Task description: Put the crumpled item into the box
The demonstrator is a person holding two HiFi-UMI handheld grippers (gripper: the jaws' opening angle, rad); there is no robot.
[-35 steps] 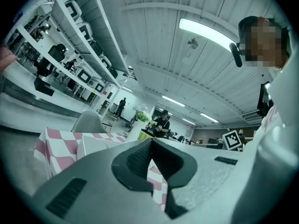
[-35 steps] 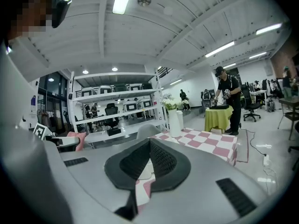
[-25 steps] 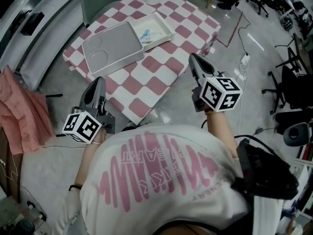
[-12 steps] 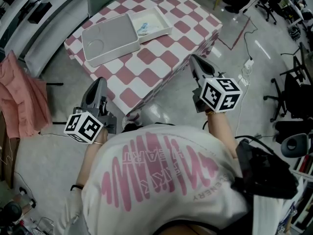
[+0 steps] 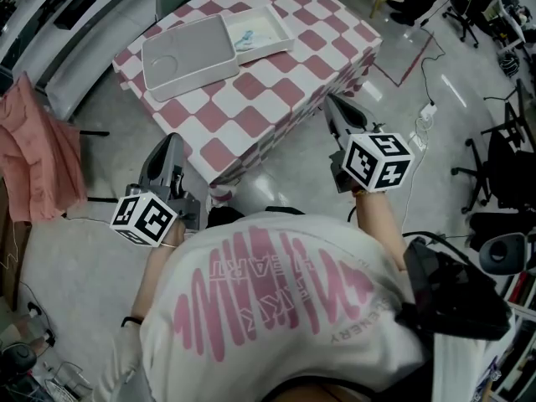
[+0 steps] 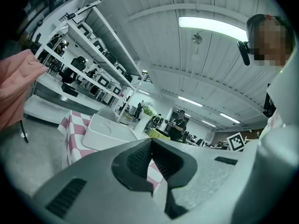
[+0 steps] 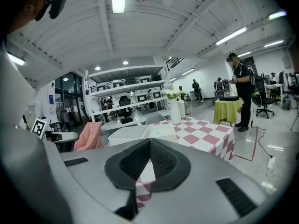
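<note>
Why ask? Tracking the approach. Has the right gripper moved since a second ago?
Yes. The right gripper has backed away from the checkered table: its tongs overlapped the near edge, now they hang over floor.

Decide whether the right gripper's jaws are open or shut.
Shut. In the right gripper view, the right gripper has its jaws meeting at the tips, with nothing held between them.

White T-shirt (image 5: pixel 276 304) with pink print; grey left gripper (image 5: pixel 171 143) and right gripper (image 5: pixel 332 104) bear black-and-white marker cubes (image 5: pixel 144 219).

An open lab hall: monitor-laden shelves (image 7: pixel 125 88), office chairs (image 5: pixel 494 162), floor cables (image 5: pixel 421 65), ceiling strip lights (image 6: pixel 212 27).
</note>
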